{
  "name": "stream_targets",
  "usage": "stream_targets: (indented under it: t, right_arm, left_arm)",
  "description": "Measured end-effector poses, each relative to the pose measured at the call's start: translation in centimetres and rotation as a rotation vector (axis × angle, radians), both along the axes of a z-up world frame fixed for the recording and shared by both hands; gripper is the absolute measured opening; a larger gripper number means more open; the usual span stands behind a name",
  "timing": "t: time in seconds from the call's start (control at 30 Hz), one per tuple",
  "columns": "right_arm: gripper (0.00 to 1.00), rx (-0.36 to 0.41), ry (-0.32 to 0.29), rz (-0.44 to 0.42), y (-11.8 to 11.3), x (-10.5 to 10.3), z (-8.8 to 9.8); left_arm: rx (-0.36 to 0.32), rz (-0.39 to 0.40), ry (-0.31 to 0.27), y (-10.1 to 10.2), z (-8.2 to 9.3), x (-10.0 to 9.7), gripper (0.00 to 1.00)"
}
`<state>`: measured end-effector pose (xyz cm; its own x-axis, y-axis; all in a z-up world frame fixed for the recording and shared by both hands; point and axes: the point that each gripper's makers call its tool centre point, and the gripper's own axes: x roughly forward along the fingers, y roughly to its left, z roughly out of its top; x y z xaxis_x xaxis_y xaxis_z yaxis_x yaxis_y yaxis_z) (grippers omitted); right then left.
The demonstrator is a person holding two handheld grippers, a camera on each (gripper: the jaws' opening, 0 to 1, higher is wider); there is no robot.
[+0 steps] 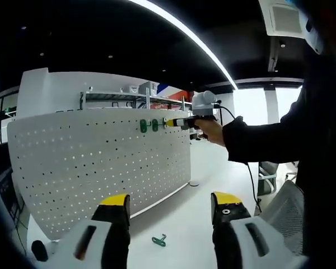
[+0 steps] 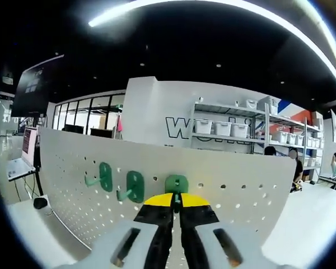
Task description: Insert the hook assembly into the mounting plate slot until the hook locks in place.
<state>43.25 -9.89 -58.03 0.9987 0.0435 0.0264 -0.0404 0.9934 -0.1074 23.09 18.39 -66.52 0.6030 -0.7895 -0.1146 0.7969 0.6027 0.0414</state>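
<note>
A white pegboard (image 1: 101, 162) stands upright on the table. Two green hooks (image 1: 143, 125) (image 1: 154, 125) hang near its top edge, and they appear again in the right gripper view (image 2: 105, 176) (image 2: 134, 186). My right gripper (image 2: 176, 202) is shut on a third green hook (image 2: 176, 183), whose back plate sits against the pegboard (image 2: 235, 196). In the left gripper view that right gripper (image 1: 176, 122) shows at the board's top right, held by a person's hand. My left gripper (image 1: 169, 202) hangs open, low in front of the board. A loose green hook (image 1: 159, 240) lies on the table below it.
The white table (image 1: 201, 185) runs along the front of the board. The person's dark sleeve (image 1: 269, 140) fills the right side. An office chair (image 1: 269, 174) stands behind. Shelving with white bins (image 2: 229, 129) is behind the board. A small dark object (image 2: 40, 203) sits at the board's left foot.
</note>
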Motion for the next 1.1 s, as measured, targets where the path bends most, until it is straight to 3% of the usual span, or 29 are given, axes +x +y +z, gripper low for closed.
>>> stream_targets:
  t: [0.8, 1.1]
  right_arm:
    - [0.01, -0.056, -0.018, -0.038, 0.5, -0.2, -0.1]
    - [0.01, -0.137, -0.022, -0.066, 0.2, 0.2, -0.3]
  left_arm:
    - [-0.011, 0.002, 0.006, 0.9, -0.3, 0.6, 0.59]
    - [-0.017, 0.004, 0.014, 1.2, -0.6, 0.9, 0.59]
